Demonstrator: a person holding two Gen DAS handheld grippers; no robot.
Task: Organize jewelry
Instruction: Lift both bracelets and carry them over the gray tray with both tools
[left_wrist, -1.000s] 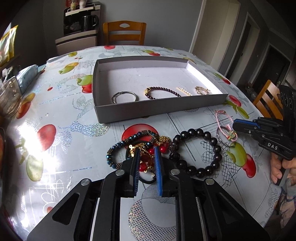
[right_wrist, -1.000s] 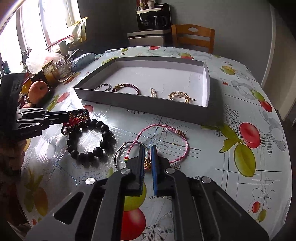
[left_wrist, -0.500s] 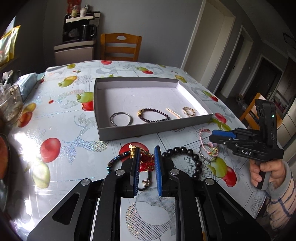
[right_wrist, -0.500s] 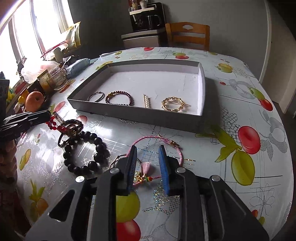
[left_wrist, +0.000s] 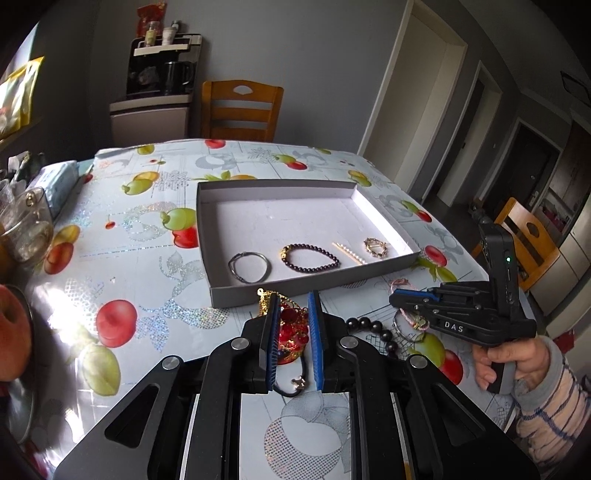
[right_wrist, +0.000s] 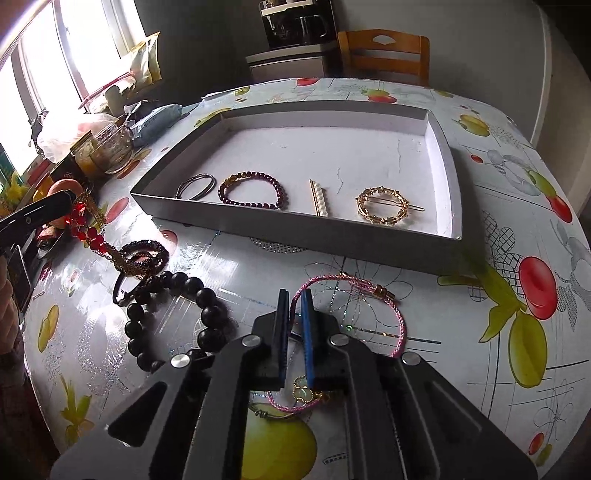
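Lifted red-and-gold necklace (left_wrist: 290, 328) gripped in left jaws, right jaws clamped on pink cord bracelet (right_wrist: 388, 306)

4 pcs in tray (right_wrist: 448, 177), rest outside

Wooden chair (left_wrist: 242, 110), coffee machine (left_wrist: 162, 70)

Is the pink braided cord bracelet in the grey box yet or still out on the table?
Out. The pink braided cord bracelet lies on the fruit-print tablecloth in front of the grey box.
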